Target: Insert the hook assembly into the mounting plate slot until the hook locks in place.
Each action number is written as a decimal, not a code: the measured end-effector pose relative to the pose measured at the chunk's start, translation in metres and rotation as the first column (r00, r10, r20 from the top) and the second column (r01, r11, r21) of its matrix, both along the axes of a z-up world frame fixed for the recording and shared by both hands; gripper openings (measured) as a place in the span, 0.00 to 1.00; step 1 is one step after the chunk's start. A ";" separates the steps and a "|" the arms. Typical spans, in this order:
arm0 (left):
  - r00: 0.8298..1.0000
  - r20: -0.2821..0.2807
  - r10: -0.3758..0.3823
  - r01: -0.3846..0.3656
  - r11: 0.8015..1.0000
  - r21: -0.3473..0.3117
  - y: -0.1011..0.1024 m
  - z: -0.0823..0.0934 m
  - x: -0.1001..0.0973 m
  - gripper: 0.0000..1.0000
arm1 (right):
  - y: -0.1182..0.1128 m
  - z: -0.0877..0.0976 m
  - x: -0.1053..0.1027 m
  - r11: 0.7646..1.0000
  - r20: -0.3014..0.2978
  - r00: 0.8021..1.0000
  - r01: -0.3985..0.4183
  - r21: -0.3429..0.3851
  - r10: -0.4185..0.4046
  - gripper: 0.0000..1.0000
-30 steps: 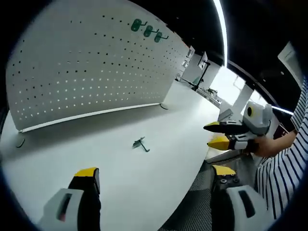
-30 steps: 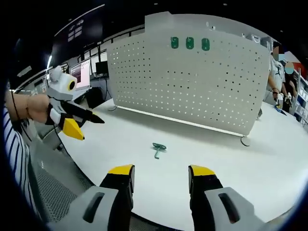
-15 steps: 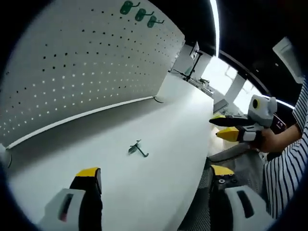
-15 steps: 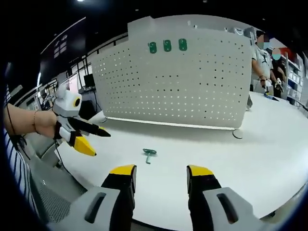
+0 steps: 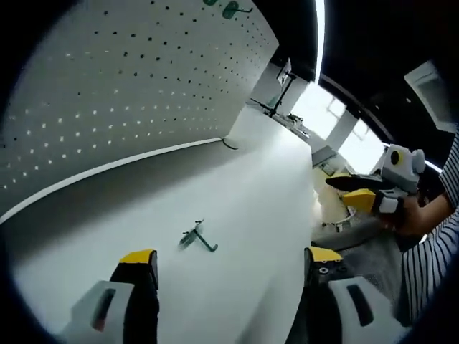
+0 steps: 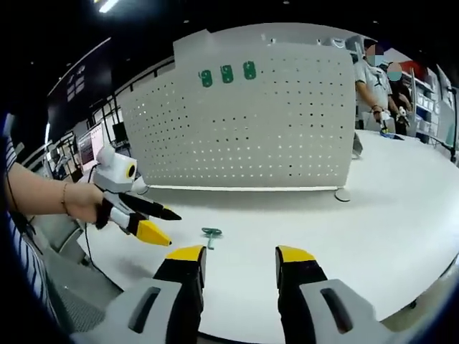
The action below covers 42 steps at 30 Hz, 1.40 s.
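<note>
Green hook (image 6: 211,233) lying loose on white table (image 6: 373,215), near pegboard (image 6: 287,129). Left gripper (image 6: 159,224) spread beside it, likely for pickup. Right gripper (image 6: 237,256) spread, empty, nearby.

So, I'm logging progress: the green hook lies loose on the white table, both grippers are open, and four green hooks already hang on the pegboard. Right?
Not quite: three green hooks hang on the pegboard, not four, as the right gripper view shows. The rest holds: the green hook lies loose on the white table, and the left gripper and right gripper are open.
</note>
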<state>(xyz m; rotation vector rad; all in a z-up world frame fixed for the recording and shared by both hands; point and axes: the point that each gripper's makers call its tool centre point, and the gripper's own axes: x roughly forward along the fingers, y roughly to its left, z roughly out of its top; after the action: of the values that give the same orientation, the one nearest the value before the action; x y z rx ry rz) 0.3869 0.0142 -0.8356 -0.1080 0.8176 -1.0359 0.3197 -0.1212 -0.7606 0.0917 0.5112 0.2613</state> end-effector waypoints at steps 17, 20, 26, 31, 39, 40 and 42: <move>0.998 0.063 -0.008 0.002 0.996 0.093 -0.009 -0.034 0.028 0.69 | -0.004 -0.006 0.001 0.998 -0.039 0.999 0.030 0.060 -0.028 0.33; 0.998 0.063 -0.019 0.013 0.996 0.092 -0.013 -0.038 0.031 0.63 | -0.004 -0.007 0.002 0.998 -0.046 0.999 0.027 0.064 -0.024 0.33; 0.989 0.119 -0.084 0.064 0.985 0.160 -0.019 -0.043 0.035 0.55 | -0.003 -0.010 0.002 0.998 -0.058 0.998 0.021 0.065 -0.017 0.33; 0.989 0.128 -0.076 0.056 0.987 0.153 -0.025 -0.044 0.042 0.47 | -0.003 -0.013 0.002 0.997 -0.074 0.997 0.022 0.074 -0.017 0.32; 0.956 0.214 -0.203 0.139 0.950 0.281 -0.020 -0.049 0.045 0.22 | -0.005 -0.016 0.002 0.995 -0.097 0.995 0.038 0.092 -0.029 0.32; 0.954 0.210 -0.215 0.152 0.948 0.279 -0.022 -0.049 0.042 0.21 | -0.007 -0.016 0.002 0.994 -0.097 0.995 0.048 0.096 -0.038 0.32; 0.949 0.215 -0.231 0.166 0.945 0.282 -0.023 -0.050 0.041 0.19 | -0.008 -0.016 0.002 0.993 -0.100 0.994 0.059 0.105 -0.048 0.32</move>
<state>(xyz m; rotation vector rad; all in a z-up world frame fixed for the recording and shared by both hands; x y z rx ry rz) 0.4278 -0.0084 -0.8858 0.3297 0.7408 -1.0968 0.3217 -0.1297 -0.7766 0.2240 0.5903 0.2325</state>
